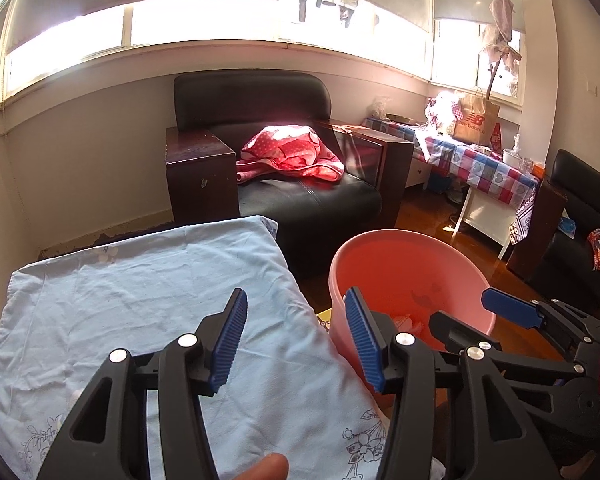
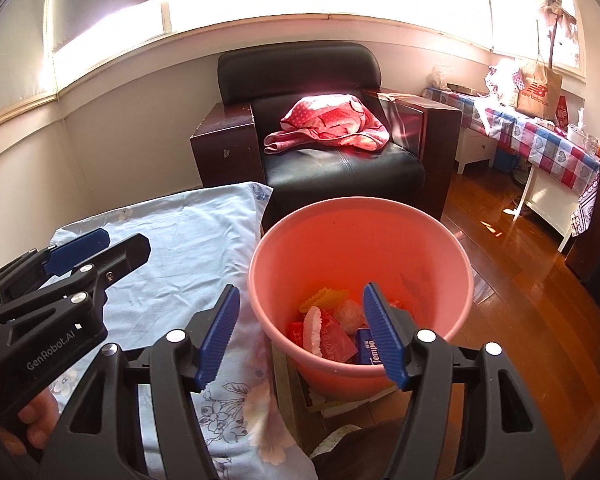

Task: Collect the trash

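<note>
Both tools point forward and downward, side by side. The left tool (image 1: 296, 340) has its blue-padded jaws spread wide — nothing between them. The right tool (image 2: 300, 334) is likewise parted and empty, its fingertips (image 2: 384, 334) bare.

Two grippers were in view, the left gripper (image 1: 296, 340) and the right gripper (image 2: 300, 332), each with two blue ribbed pads. One pink bucket (image 2: 360, 240) stood on the floor. Inside it lay one yellow ridged piece (image 2: 328, 297), one white ridged piece (image 2: 313, 330), two red packets (image 2: 334, 342), one blue tissue pack (image 2: 366, 350) and one clear crumpled wrapper (image 2: 348, 312); anything beneath these could not be counted. One light blue cloth (image 1: 152, 304) covered the near surface. One black armchair (image 2: 340, 168) held one pink spotted cloth (image 2: 328, 126). One checked tablecloth (image 2: 540, 140) carried one brown paper bag (image 2: 538, 90).
</note>
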The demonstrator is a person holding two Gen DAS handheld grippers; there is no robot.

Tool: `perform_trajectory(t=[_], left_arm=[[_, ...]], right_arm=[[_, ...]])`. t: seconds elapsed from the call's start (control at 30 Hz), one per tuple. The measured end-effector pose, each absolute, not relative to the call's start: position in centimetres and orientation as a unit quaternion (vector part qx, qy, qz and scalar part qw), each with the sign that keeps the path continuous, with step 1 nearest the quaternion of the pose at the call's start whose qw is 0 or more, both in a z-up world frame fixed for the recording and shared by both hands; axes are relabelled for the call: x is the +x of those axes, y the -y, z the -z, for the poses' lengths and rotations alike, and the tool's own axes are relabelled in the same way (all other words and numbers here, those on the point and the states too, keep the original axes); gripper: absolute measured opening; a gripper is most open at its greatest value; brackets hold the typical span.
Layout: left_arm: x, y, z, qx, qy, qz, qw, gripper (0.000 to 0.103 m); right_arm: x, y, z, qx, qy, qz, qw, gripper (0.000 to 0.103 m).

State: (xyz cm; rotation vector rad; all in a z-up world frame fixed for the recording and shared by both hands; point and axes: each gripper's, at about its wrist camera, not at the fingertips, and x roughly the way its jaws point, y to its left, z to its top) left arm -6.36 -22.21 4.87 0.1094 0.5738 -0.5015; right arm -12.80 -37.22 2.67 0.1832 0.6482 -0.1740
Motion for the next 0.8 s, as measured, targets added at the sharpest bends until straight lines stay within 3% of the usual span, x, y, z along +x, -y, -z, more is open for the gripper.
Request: perform_trajectory(t=[0.8], left_arm=[[-8.0,16.1,-4.2,0.029,-0.288,0.217,0.932,0.050]], right_arm=[[-14.5,31.2,-2.7,0.060,-0.307,0.072,0.947,0.065]])
